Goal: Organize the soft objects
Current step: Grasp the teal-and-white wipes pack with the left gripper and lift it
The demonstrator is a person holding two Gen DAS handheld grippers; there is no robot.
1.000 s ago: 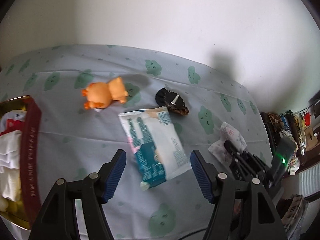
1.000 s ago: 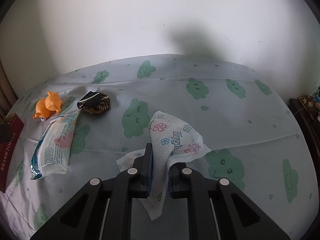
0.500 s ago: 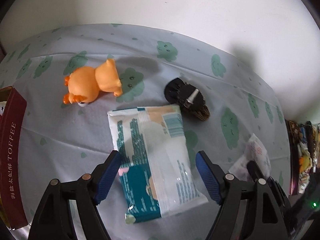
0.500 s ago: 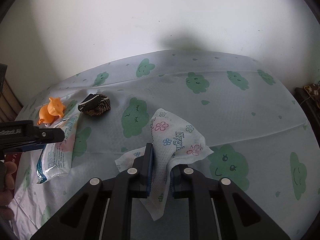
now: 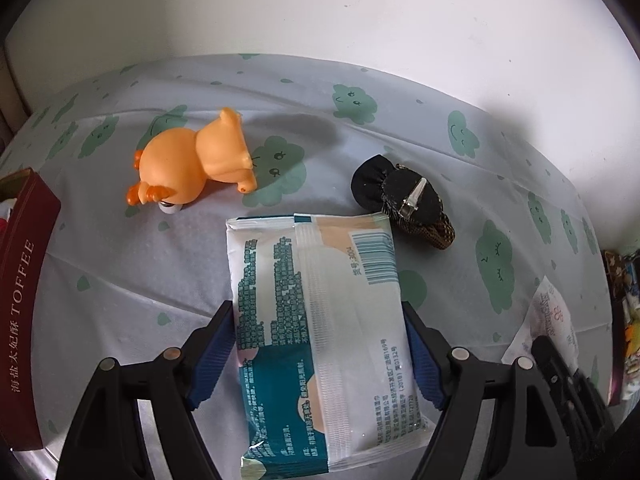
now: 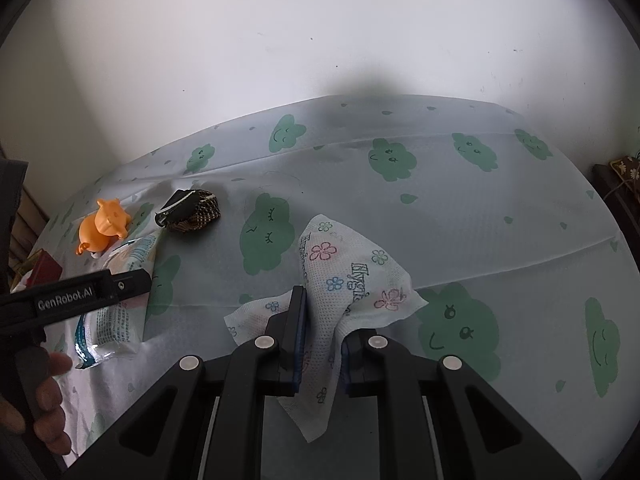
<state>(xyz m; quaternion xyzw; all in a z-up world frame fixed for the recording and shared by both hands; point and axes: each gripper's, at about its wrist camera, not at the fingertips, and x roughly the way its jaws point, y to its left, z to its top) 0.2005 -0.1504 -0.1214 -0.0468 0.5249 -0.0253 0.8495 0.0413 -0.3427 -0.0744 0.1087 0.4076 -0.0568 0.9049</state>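
A white and teal pack of wipes (image 5: 320,280) lies flat on the cloud-print cloth. My left gripper (image 5: 317,312) stands open over it, one blue pad close to each long side; I cannot tell whether they touch. In the right wrist view one of its fingers (image 6: 120,286) reaches over the same pack (image 6: 116,320). My right gripper (image 6: 322,320) is shut on a white tissue with printed flowers (image 6: 352,264), which drapes over its jaws. That tissue (image 5: 552,316) also shows at the right edge of the left wrist view.
An orange rubber animal toy (image 5: 188,168) and a black and brown hair clip (image 5: 400,200) lie beyond the pack. A dark red toffee tin (image 5: 24,300) stands at the left. A hand (image 6: 44,400) holds the left gripper. A white wall lies behind the table.
My left gripper came down and forward until its fingers straddle the wipes pack. The right gripper kept still with the tissue in it.
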